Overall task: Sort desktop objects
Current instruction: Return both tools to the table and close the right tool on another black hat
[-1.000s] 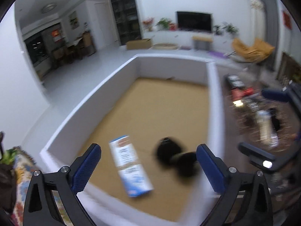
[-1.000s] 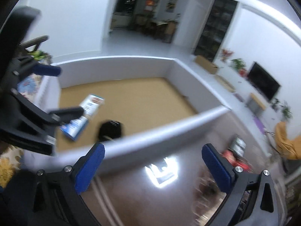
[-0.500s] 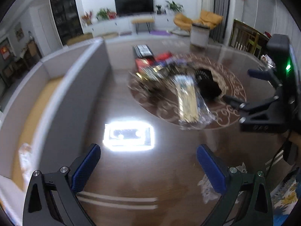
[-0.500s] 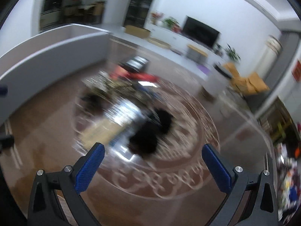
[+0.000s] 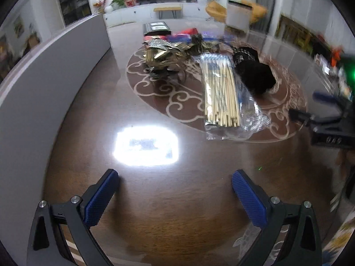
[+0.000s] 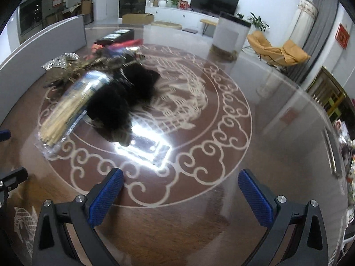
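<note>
Both grippers empty, jaws spread wide, above the glossy brown table. The left gripper is well short of the clutter, and the right gripper hangs over bare tabletop.

Landmark is the clear chopstick pack. Just right of it, touching, is a black fuzzy item. Left and beyond it is crumpled gold foil packaging. Further back are a red packet and a black box. Well left of the pack is the grey bin wall.

Risks: the slick plastic pack could slide out of a pinch or drag the fuzzy item along. Ceiling-light glare on the glass may hide edges.

The left view shows the right gripper at its right edge and the sticks sharply. The right view blurs the pack but shows the fuzzy item as two lumps, plus a sliver of the left gripper at its left edge.
</note>
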`<state>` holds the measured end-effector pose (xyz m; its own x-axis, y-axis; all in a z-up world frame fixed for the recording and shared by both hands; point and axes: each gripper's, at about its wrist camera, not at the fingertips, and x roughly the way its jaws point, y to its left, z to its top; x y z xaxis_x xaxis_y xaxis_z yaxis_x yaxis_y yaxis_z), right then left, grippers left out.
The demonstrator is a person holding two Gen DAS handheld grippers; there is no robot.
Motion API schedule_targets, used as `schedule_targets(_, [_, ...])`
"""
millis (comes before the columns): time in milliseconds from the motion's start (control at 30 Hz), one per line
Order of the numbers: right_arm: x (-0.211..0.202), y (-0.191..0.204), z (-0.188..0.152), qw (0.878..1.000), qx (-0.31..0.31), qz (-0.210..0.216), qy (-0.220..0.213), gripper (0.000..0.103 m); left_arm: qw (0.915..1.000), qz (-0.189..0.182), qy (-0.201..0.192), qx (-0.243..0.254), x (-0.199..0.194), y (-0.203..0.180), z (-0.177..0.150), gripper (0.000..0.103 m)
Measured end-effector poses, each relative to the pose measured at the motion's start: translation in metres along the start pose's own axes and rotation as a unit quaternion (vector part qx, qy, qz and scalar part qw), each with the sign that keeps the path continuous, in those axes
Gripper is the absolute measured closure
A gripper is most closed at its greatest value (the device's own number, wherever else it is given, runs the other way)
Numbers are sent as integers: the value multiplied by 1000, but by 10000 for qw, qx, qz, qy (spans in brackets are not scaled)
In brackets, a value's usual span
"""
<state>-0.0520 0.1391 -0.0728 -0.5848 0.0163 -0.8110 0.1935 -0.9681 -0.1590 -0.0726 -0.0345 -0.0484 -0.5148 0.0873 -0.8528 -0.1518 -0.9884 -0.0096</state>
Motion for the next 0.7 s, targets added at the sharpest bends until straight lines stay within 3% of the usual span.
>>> schedule_targets(100, [1,0,1,10000,35,65,-2,0,9999,9,-22,-146,1,7,1,0])
schedule_targets(267, [-1,9,9,9973,104,720,-24,0,9998,134,-109,-141,0,7,-3,0])
schedule_targets(400, [-11,9,29,9881,487,1410,-373,0,9996,160,-148,-168,1,6,-3,0])
schedule_targets(500, [-6,16,53,9854,587,1535,-440,2,9996,164,-164,-178,1,6,-3,0])
schedule_targets(533, [-1,20,60,9852,577,1560,-407,13,9996,164,-165,-176,1,6,-3,0])
schedule_targets(567, [6,23,65,9850,554,1598,-330,31,9996,164,-166,-177,1,6,-3,0])
schedule_targets(700, [28,27,73,9849,558,1636,-94,62,9996,164,-165,-178,1,6,-3,0])
